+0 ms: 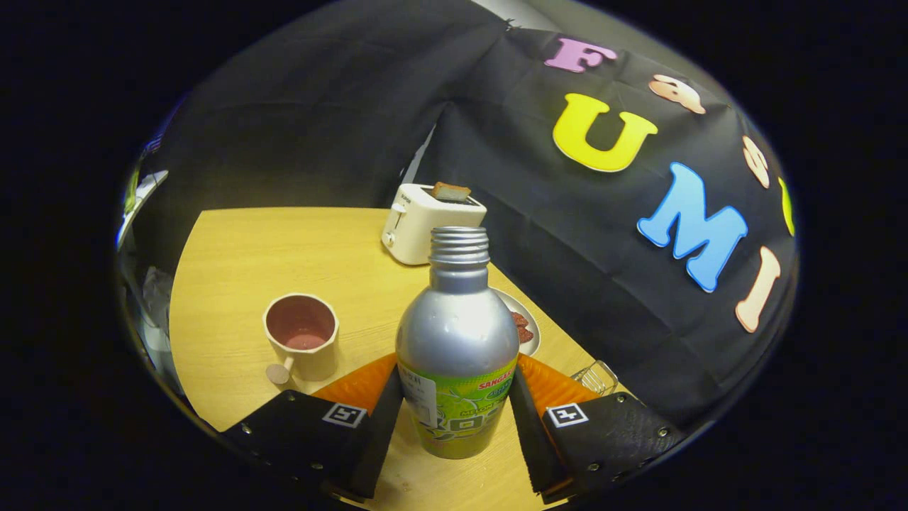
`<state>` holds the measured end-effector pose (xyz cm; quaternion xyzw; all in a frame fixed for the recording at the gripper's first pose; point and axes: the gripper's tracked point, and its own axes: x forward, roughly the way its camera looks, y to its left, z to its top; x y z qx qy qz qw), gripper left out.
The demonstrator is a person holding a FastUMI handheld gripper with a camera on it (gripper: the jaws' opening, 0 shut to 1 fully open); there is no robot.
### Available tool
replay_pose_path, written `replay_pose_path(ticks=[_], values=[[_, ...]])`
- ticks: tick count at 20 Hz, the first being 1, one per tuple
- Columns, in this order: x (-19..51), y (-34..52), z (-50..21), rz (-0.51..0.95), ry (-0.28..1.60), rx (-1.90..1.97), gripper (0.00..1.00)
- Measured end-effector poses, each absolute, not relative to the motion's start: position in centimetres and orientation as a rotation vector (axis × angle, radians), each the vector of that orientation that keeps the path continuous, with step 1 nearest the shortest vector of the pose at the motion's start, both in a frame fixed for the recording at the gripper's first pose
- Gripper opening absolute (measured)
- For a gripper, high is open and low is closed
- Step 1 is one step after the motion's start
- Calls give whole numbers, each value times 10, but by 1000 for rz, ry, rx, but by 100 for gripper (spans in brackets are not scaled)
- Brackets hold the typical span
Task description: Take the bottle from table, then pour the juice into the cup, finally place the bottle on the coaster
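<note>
- the gripper [454, 408] is clamped on the silver metal bottle with a green label [457, 348], one finger pressing each side of its lower body.
- the bottle is upright, its threaded neck uncapped, over the round pale wooden table [284, 248].
- the cream cup with a pink inside [301, 333] stands on the table, near the bottle and ahead of the one finger.
- a white toaster [425, 223] holding a slice sits beyond the bottle; a plate [523, 330] shows just behind it.
</note>
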<state>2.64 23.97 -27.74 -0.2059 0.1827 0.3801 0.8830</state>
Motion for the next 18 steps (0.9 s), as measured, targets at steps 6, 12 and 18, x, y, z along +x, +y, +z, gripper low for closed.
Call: replay_pose_path(ticks=[6,12,18], values=[[42,220,-252,716,355,-67,77],[66,213,-240,689,308,134,77],[88,221,-300,649,328,136,77]])
